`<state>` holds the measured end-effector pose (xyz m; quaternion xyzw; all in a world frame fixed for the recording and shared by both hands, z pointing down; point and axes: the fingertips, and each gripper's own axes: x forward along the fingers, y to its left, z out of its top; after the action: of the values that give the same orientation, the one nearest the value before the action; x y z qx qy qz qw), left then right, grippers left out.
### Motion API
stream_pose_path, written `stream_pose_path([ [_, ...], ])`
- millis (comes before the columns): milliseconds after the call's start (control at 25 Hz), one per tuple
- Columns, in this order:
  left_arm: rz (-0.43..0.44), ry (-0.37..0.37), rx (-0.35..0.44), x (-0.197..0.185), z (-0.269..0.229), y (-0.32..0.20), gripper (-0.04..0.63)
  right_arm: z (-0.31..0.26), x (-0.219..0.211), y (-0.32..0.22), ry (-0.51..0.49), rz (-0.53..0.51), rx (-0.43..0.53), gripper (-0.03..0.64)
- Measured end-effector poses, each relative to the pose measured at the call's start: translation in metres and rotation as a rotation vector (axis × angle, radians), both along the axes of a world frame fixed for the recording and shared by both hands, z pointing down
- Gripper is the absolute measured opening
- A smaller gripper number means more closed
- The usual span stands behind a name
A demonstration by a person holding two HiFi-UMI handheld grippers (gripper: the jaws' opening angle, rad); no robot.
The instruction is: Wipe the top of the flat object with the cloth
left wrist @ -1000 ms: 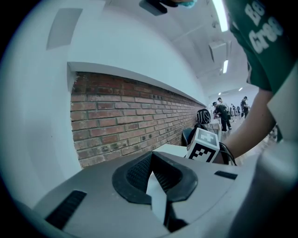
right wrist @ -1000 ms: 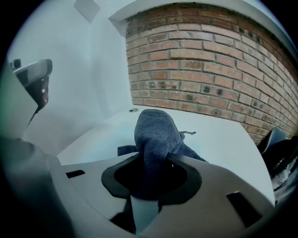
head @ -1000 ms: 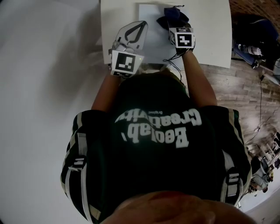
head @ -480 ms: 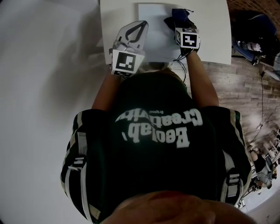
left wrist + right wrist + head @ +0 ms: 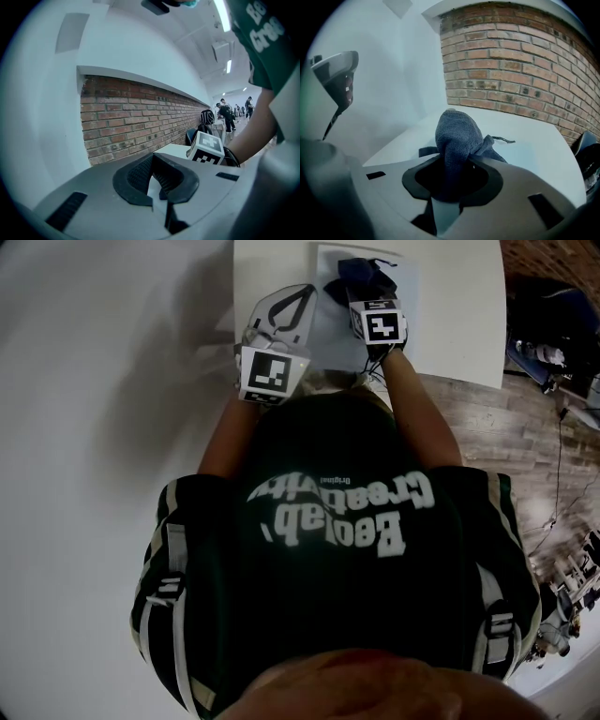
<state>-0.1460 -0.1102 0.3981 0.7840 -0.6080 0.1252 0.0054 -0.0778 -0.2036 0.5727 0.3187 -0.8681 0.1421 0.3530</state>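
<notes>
Wood flooring point(image 5: 506, 427) runs down the right side of the head view, and the white desk point(image 5: 450, 324) sits at the top centre. It now appears a little further right in the frame than half a second ago. A brick wall point(image 5: 511, 61) stands beyond the desk in both gripper views.

The flat object point(image 5: 410, 292) lies pale on the desk at the top of the frame. Against it, your right claw point(image 5: 364, 298) has slid toward its left part since the earlier frame. The marker cube point(image 5: 378, 324) has come leftward with it, closer to your left claw point(image 5: 298, 296). Your left claw sits at the same upper-centre spot as before, over the desk by the flat object's left edge.

Your right claw is clenched on the cloth point(image 5: 361, 273). The dark blue bundle sticks up out of the pads and rests on the flat object's top. A loose thread trails from it to the right in the right gripper view.

Your left claw is closed, its tips meeting. A pale sliver shows in the hollow between the pads, and you cannot tell what it is.
</notes>
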Motion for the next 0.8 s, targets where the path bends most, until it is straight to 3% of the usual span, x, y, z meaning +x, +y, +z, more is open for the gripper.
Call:
stream_pose_path([
  [440, 0.0, 0.016, -0.009, -0.004, 0.002, 0.01, 0.002, -0.001, -0.052, 0.041, -0.022, -0.136, -0.025, 0.1],
  [600, 0.02, 0.005, -0.008, 0.002, 0.005, 0.011, 0.002, 0.0, -0.04, 0.035, -0.008, -0.14, -0.011, 0.101],
  [800, 0.046, 0.001, -0.008, 0.022, 0.011, 0.006, 0.002, 0.006, 0.009, 0.013, 0.027, -0.075, 0.018, 0.101],
])
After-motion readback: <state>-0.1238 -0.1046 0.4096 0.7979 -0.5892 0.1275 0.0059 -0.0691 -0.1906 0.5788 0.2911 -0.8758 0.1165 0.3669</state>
